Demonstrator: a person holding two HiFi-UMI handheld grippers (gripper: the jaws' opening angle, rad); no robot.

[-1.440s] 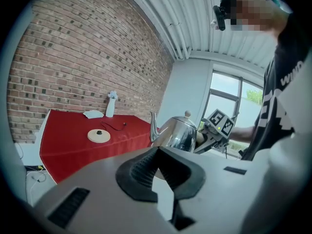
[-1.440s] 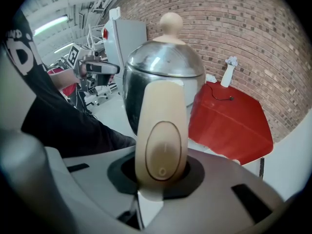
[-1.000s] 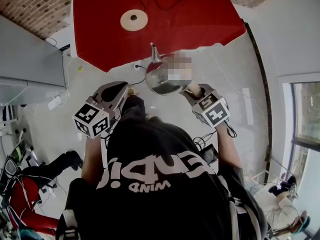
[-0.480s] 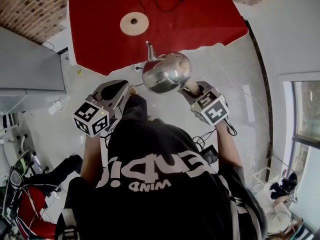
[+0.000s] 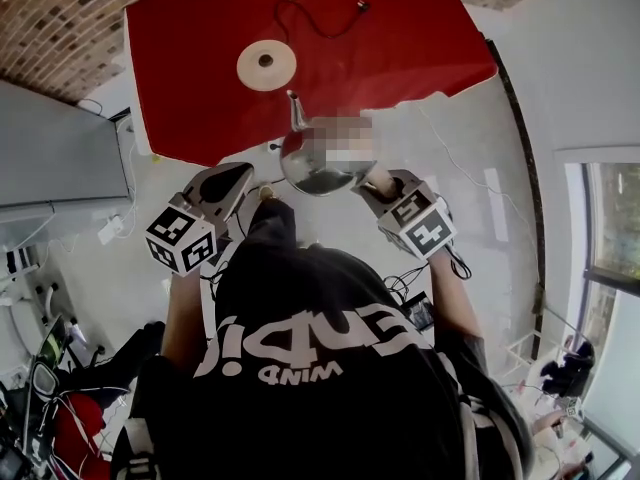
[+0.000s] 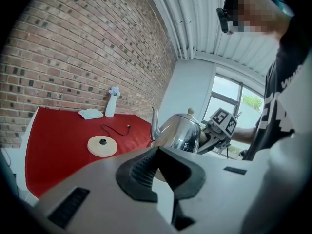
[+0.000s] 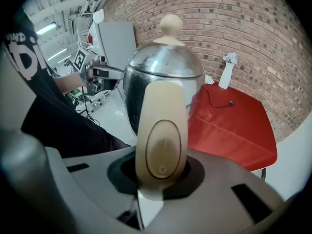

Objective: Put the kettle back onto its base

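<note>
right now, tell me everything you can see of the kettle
The kettle is a rounded, shiny metal pot with a thin curved spout, cream lid knob and cream handle bearing an oval switch. It hangs upright in the air before the red table, touched only by the right gripper, shut on its handle.

Brick wall (image 6: 73, 57) behind a red-draped table (image 5: 400, 38). Pale floor (image 5: 520, 118). Ribbed white ceiling (image 6: 209, 28), strip light (image 7: 48, 28) lit. Window (image 6: 225, 95) bright with daylight. Grey cabinet (image 7: 117, 38) beside the wall.

Right gripper (image 5: 374, 180) tight on kettle handle (image 7: 162, 130); left gripper (image 5: 242, 174) beside, fingers seemingly together, empty.
</note>
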